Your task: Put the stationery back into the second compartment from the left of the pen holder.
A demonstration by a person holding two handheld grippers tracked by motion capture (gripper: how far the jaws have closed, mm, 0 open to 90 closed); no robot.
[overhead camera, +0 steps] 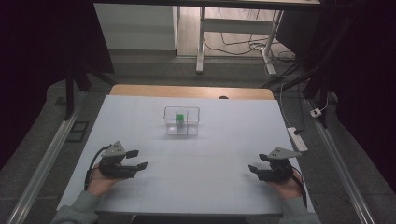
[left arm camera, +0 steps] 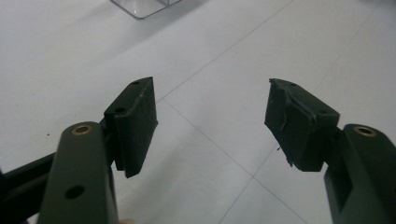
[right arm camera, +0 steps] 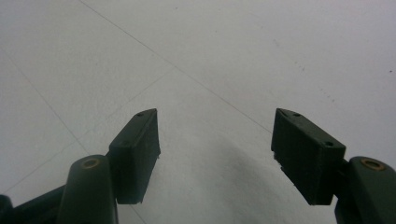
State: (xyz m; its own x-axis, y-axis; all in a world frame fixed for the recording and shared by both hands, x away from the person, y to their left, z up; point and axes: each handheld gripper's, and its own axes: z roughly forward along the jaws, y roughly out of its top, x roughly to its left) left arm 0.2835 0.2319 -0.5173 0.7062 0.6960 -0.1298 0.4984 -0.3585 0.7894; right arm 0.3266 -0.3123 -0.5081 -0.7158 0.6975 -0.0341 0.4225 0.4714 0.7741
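A clear plastic box (overhead camera: 181, 121) with inner dividers stands at the middle of the white table, a small green cube (overhead camera: 179, 117) inside it. My left gripper (overhead camera: 139, 158) rests low at the front left, held by a hand, jaws wide apart with nothing between them. My right gripper (overhead camera: 256, 164) sits at the front right, also open and empty. In the left gripper view the black pads (left arm camera: 137, 123) frame bare table, and a corner of the clear box (left arm camera: 142, 7) shows at the top. In the right gripper view the pads (right arm camera: 140, 149) stand apart over the white surface.
The white sheet (overhead camera: 205, 154) covers the table, with a strip of wood (overhead camera: 191, 91) at the far edge. Metal rails (overhead camera: 46, 158) run along both sides. A power strip (overhead camera: 298, 138) and cables lie on the floor to the right.
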